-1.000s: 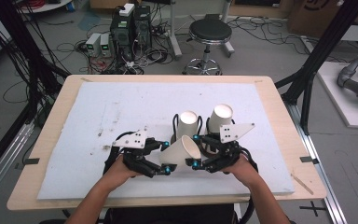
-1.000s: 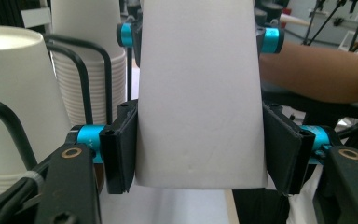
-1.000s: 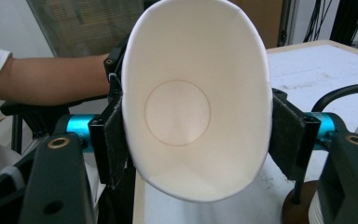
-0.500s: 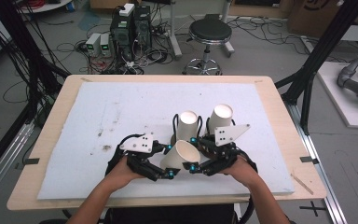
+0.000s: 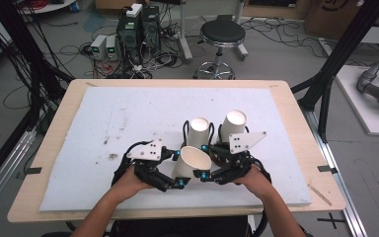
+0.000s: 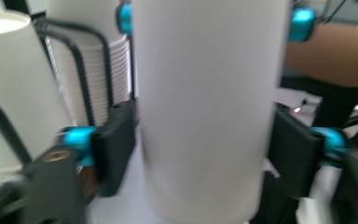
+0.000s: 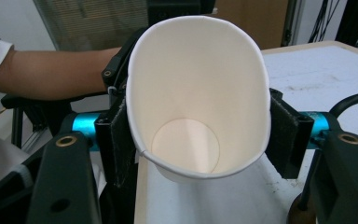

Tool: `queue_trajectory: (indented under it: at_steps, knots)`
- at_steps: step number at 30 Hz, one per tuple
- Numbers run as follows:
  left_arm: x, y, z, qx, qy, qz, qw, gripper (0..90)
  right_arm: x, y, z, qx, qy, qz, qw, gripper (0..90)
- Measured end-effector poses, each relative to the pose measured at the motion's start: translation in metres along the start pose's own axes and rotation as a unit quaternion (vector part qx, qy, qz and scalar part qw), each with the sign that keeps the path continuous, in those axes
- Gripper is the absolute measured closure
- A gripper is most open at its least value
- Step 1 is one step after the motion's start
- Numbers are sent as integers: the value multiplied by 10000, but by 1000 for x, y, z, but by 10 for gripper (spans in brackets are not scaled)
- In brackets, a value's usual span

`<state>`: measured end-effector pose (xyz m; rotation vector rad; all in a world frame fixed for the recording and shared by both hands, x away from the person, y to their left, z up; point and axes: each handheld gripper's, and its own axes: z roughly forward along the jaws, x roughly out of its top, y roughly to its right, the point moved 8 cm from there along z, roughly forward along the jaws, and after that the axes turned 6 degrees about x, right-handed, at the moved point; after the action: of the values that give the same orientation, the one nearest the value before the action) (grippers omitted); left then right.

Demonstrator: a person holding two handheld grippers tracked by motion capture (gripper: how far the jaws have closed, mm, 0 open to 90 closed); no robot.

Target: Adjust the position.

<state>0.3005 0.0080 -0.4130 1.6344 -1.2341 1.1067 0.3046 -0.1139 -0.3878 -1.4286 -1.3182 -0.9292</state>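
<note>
The white paper cup [image 5: 191, 162] lies tilted near the worktop's [image 5: 54, 148] front edge, with bare foam to its left. The right tool [image 7: 198, 135] squeezes its rim oval; the left tool [image 6: 205, 154], its jaws just opened, brackets the cup loosely.

No readable text, label, brand, number or sign on anything

Two upright stacks of white paper cups in black wire holders [image 5: 198, 129] [image 5: 233, 123] stand just behind the tilted white paper cup [image 5: 190, 162], blocking the way forward; the white foam mat [image 5: 103, 123] lies open to the left and beyond
</note>
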Motion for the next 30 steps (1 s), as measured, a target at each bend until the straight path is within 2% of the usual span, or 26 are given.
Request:
queue_trajectory:
  at_steps: [2,3,4,5,9,10,16,19,20,22,24,28,29,30]
  knots:
    - [0,0,0,0,-12,7,10000,250,0,1,0,-43,-46,-27,10000,353]
    - [-2,1,0,-117,-23,36,9999,291,0,-1,1,-48,-88,-26,9999,354]
    - [-2,1,0,-117,-23,36,9999,347,0,0,1,-72,-115,-52,9999,357]
    - [-3,3,1,-158,-32,76,9998,351,0,-2,2,-2,-143,-27,9999,361]
    - [-4,2,0,-184,-35,84,9998,355,0,-1,3,-31,-173,-22,9998,358]
    - [-4,2,0,-191,-11,67,9998,353,0,-1,3,-46,-149,54,9999,329]
    - [-3,0,-2,-105,62,33,9999,347,2,0,4,-156,36,130,9998,229]
    - [-3,-1,-3,-104,53,38,9999,347,3,1,4,-199,77,147,9997,230]
    - [-3,-1,-2,-97,56,36,9999,347,3,1,4,-202,95,175,9996,251]
    - [-3,0,-2,-112,59,40,9999,351,3,1,3,-168,87,69,9998,319]
    - [-4,0,-1,-125,58,54,9999,352,2,0,3,-153,57,20,9999,337]
    - [-4,0,0,-124,64,-16,9999,344,2,0,3,-135,30,-1,9999,343]
    - [-4,0,0,-99,60,-25,9999,297,3,0,3,-146,12,-46,9999,346]
    - [-4,-1,1,-60,72,-69,9999,297,3,0,3,-146,12,-46,9999,346]
